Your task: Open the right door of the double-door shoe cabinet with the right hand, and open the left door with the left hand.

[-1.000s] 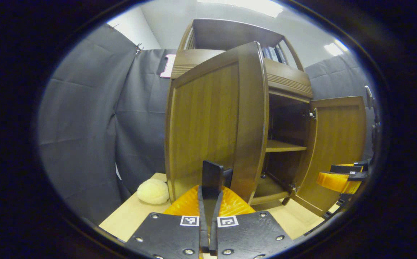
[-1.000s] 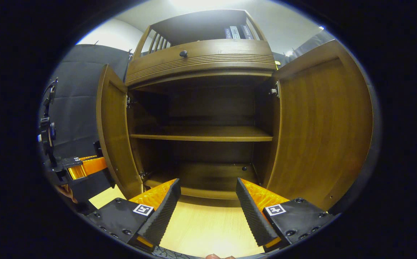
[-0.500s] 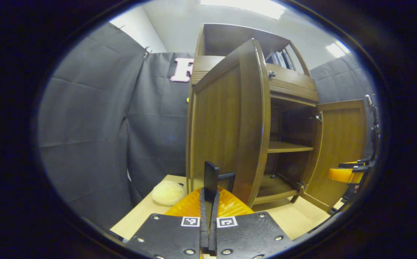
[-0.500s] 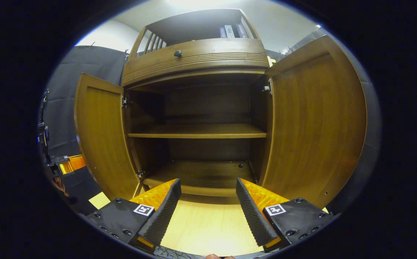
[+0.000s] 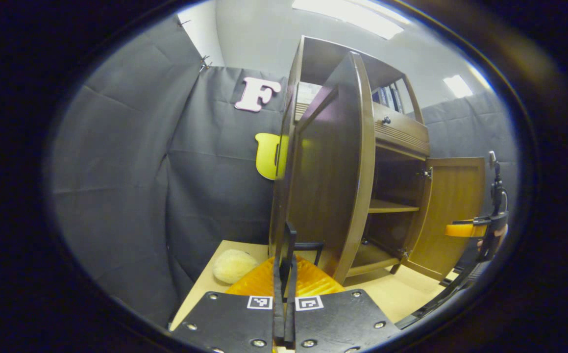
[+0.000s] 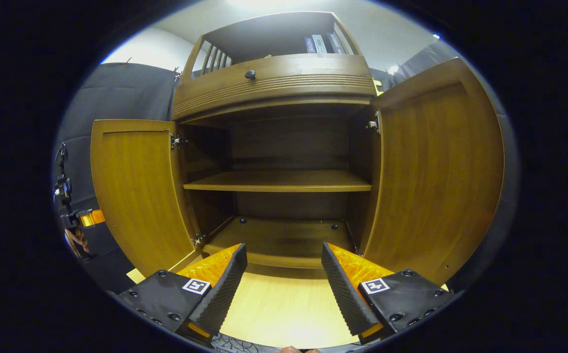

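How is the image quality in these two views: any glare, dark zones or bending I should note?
Left gripper view: ceiling lights blow out to white, and the left door bows with fisheye curve and carries a purplish sheen. Right gripper view: the cabinet interior is dim under the drawer front, the shelf stays readable, and the right door bulges at the edge; both are sharp.

Shoe cabinet (image 6: 284, 83): brown wood with a smooth, semi-gloss finish and visible grain on the left door (image 6: 136, 191) and right door (image 6: 435, 171). Door hinges (image 6: 177, 141): bright metal. Drawer knob (image 6: 250, 74): dark, smooth. Counter (image 6: 284, 314): pale wood-grain surface, matt. Booth wall (image 5: 117, 186): matt dark cloth, creased. Right gripper's fingers (image 6: 335, 282): ribbed, rough faces. Round cream object (image 5: 234, 265): fuzzy, soft-looking.
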The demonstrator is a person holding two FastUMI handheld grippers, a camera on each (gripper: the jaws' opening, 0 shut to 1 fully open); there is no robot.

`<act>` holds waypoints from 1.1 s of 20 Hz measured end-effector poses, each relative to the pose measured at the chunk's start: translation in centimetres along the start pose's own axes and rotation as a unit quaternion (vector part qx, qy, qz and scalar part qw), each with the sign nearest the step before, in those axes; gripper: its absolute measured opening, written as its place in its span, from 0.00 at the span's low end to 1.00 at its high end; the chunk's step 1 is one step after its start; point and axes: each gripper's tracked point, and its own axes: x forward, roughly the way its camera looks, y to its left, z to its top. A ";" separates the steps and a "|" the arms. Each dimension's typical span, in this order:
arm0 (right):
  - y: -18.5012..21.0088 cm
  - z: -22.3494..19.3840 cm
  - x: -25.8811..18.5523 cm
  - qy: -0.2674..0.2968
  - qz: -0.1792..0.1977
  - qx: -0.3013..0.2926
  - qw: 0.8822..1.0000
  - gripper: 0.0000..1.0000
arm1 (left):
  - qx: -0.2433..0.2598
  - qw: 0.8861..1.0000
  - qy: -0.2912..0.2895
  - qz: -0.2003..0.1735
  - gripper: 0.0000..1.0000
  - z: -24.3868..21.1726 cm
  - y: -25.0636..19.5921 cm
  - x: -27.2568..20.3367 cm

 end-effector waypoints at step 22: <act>-3.8 1.6 -2.4 -0.001 -0.051 -0.011 0.999 0.96 | 0.025 0.997 -0.055 0.053 0.14 6.7 -3.3 -7.8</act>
